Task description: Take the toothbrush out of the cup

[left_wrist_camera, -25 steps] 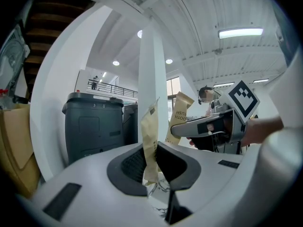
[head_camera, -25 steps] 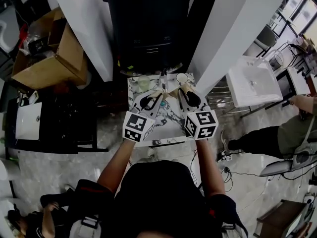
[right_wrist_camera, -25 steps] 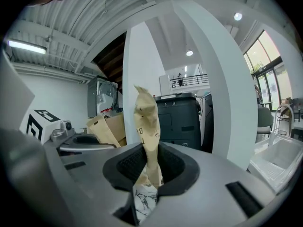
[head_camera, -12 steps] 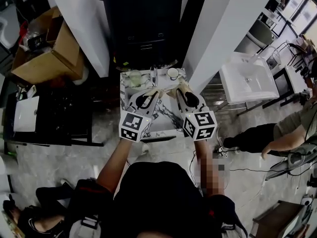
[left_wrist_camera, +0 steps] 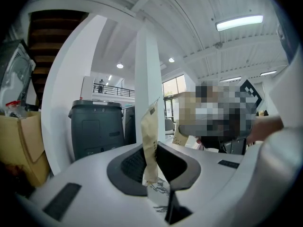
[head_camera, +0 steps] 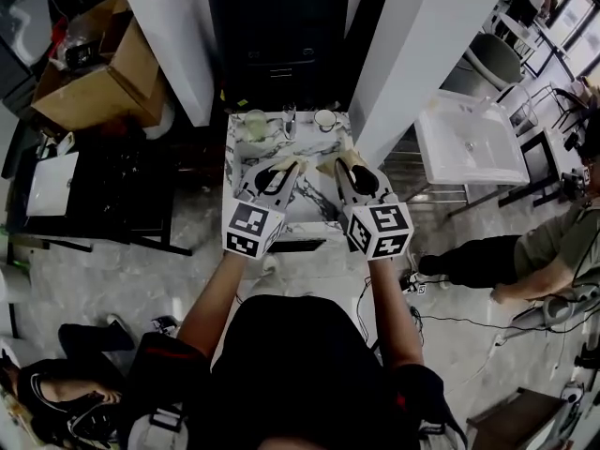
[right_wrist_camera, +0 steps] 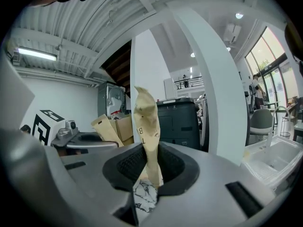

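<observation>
Stands at the near edge of a small marble-patterned desk (head_camera: pixel 305 204), one claw in each hand, both arms stretched forward. Holds the left claw (head_camera: pixel 289 165) over the middle of the desk, left of centre, pointing toward the far edge and close to level. Clenched: in the left gripper view, tan jaws pressed flat against each other with nothing between them. Holds the right claw (head_camera: pixel 342 162) just beside it, nearer the right edge, also pointing toward the far edge. Clenched too: in the right gripper view, tan jaws folded together and empty. Both apart from everything that stands on the desk.

Along the far edge, three small things in a row. At the far left corner, a pale translucent cup (head_camera: pixel 255 125). Near the far right corner, a white cup (head_camera: pixel 325 120). Between them, a slim clear thing (head_camera: pixel 289 120), upright. Cannot pick out the toothbrush at this size, nor tell which cup holds it.

Beyond the far edge, a dark bin (head_camera: pixel 281 26) between white columns (head_camera: pixel 431 45). Off to the left, an open cardboard box (head_camera: pixel 103 78). Off to the right, a white basin (head_camera: pixel 469 143), and past it a person (head_camera: pixel 553 251) bending near the picture's edge.
</observation>
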